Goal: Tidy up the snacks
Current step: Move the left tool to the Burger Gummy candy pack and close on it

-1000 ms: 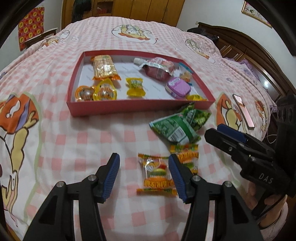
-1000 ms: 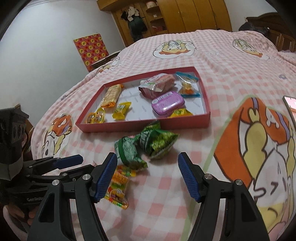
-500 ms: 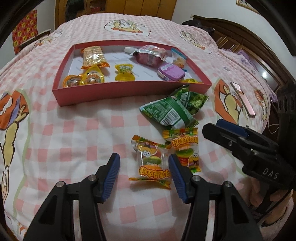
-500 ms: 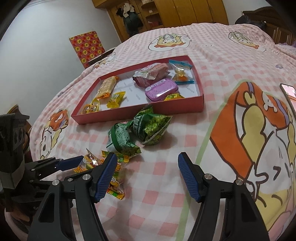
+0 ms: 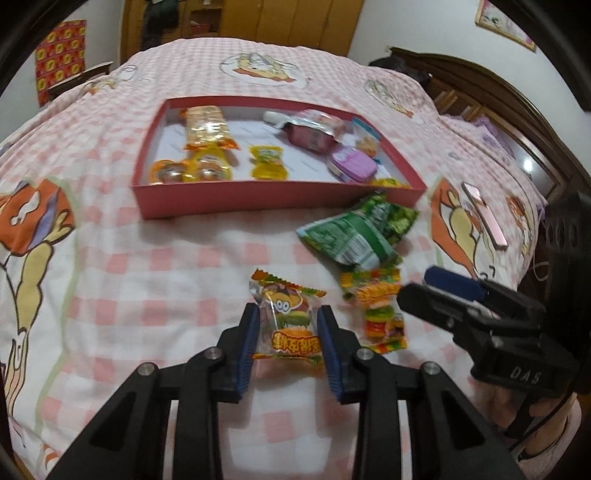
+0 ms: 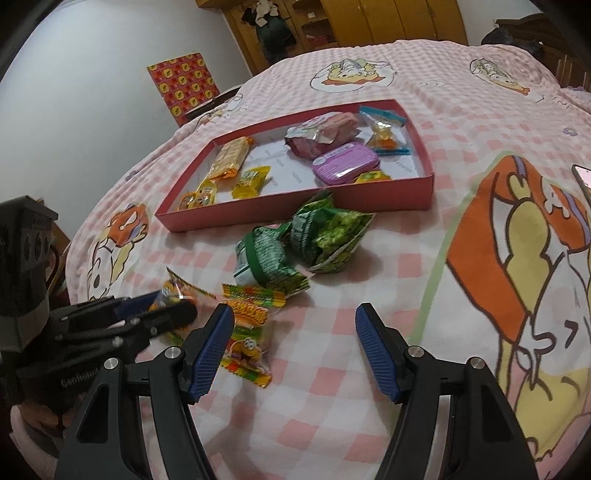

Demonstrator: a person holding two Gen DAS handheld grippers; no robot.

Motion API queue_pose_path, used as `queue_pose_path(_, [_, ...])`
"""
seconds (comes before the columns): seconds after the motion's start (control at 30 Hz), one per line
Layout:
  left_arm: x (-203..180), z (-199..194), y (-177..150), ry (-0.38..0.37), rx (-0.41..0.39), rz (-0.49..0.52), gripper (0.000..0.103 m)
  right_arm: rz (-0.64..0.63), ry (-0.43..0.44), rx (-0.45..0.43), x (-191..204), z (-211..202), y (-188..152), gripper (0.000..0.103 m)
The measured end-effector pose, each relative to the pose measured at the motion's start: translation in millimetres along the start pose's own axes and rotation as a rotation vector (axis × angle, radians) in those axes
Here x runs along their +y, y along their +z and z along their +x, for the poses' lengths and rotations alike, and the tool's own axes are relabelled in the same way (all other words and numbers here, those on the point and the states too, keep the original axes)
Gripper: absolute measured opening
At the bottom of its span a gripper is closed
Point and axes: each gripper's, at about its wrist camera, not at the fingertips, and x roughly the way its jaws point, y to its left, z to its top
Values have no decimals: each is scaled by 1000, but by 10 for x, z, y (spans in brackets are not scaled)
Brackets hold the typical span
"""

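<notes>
Left hand-held gripper (image 5: pixel 289 334) pinches a light, crinkly candy pack (image 5: pixel 290 321) across its flat sides; right hand-held gripper (image 6: pixel 294 341) spread, empty.

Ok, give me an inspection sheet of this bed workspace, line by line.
Surface: pink checked bedspread with cartoon prints.
Job's things: red tray holding several snacks; burger gummy packet between the left fingers; second gummy packet and two green bags loose on the bedspread.
Clutter: phone beside the tray.
Grippers: left hand-held gripper closed on the packet; right hand-held gripper open, empty.
Cables: nothing seen.
Surroundings: wooden wardrobe, headboard.
</notes>
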Motion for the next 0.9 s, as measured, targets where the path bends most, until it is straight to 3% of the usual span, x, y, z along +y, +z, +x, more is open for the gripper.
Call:
queue_pose_path(0.47, [276,-32,-14,-10,-14,-92,33,-55,22,50,274,146,-96,70])
queue_pose_path(0.53, [281,-38,-16,-14,-17,-95,33,-65,17,48,307,159,-106,65])
queue_pose_path(0.7, [301,1,-40,-18,-4,-100,34,-89,-5,63,356,218,-140,36])
queue_pose_path(0.9, [289,20,-44,-14,-7,-92,33,-82,16,62,336,183,-142,34])
